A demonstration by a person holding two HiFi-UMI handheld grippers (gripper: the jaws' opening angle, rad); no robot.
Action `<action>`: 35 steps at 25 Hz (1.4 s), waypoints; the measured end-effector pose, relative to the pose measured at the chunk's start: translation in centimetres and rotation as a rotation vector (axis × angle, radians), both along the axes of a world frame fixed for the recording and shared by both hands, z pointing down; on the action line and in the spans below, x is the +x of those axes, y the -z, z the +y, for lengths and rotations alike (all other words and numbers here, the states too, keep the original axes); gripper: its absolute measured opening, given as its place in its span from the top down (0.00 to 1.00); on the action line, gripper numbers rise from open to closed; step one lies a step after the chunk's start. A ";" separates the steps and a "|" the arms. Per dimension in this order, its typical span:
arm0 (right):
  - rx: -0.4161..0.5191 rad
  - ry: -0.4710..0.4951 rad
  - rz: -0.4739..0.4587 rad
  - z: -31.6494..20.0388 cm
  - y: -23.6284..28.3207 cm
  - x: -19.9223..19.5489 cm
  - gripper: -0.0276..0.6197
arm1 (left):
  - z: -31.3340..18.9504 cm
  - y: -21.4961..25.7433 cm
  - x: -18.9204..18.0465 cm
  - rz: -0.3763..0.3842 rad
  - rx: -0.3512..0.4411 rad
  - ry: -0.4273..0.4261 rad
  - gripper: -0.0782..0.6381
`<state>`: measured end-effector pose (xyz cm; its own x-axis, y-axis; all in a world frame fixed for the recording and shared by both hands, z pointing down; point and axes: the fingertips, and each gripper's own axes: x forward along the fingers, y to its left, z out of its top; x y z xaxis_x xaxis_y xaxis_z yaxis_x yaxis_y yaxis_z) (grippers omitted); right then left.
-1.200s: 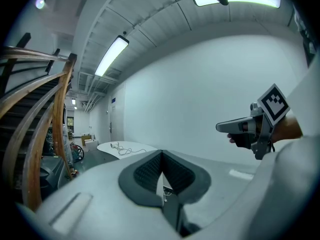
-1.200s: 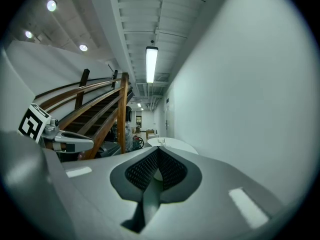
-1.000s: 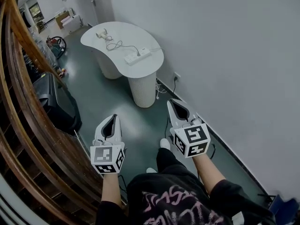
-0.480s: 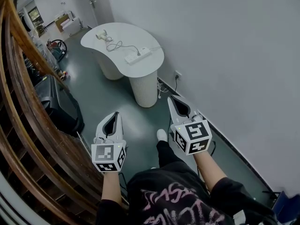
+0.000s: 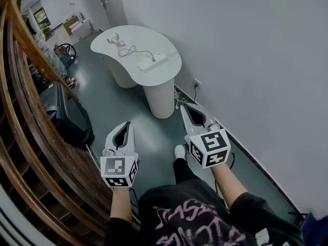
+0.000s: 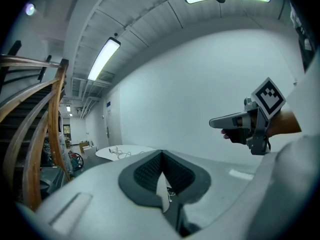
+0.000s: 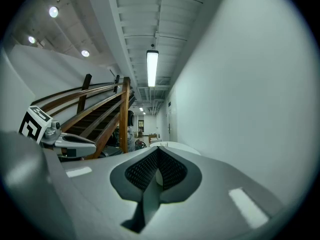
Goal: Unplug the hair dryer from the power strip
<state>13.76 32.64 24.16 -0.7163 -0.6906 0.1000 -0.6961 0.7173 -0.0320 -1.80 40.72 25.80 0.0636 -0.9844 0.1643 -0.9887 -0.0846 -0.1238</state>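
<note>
Far ahead in the head view stands a white kidney-shaped table (image 5: pixel 166 50). On it lie a white hair dryer (image 5: pixel 111 39), its dark cord (image 5: pixel 131 50) and a white power strip (image 5: pixel 152 61). Both grippers hang over the floor, well short of the table. My left gripper (image 5: pixel 124 125) is shut and holds nothing; in its own view the jaws meet (image 6: pixel 161 156) and the table (image 6: pixel 125 151) shows small beyond them. The right gripper (image 5: pixel 188 109) is likewise shut and empty (image 7: pixel 158 151).
A curved wooden stair railing (image 5: pixel 31 86) runs down the left, with a black case (image 5: pixel 64 114) beside it. A white wall closes the right side, with a wall socket (image 5: pixel 197 83) and cable low on it. Grey-green floor lies between me and the table's ribbed pedestal (image 5: pixel 159 96).
The table has slid a little down and right in the head view, and a white shoe below has shifted. Both grippers keep their pose and stay shut.
</note>
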 end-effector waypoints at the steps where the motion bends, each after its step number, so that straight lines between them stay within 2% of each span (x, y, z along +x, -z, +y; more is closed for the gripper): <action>1: 0.001 0.000 -0.002 -0.2 0.0 0.0 0.94 | -0.2 0.1 0.0 -0.005 0.002 0.000 0.89; 22: -0.043 0.010 0.004 -6.2 -2.2 -1.5 0.94 | -5.2 -1.9 -2.0 0.021 -0.020 0.031 0.89; 35: -0.075 -0.006 0.005 -10.5 -3.5 -2.2 0.94 | -9.7 -3.3 -2.9 0.037 -0.049 0.018 0.89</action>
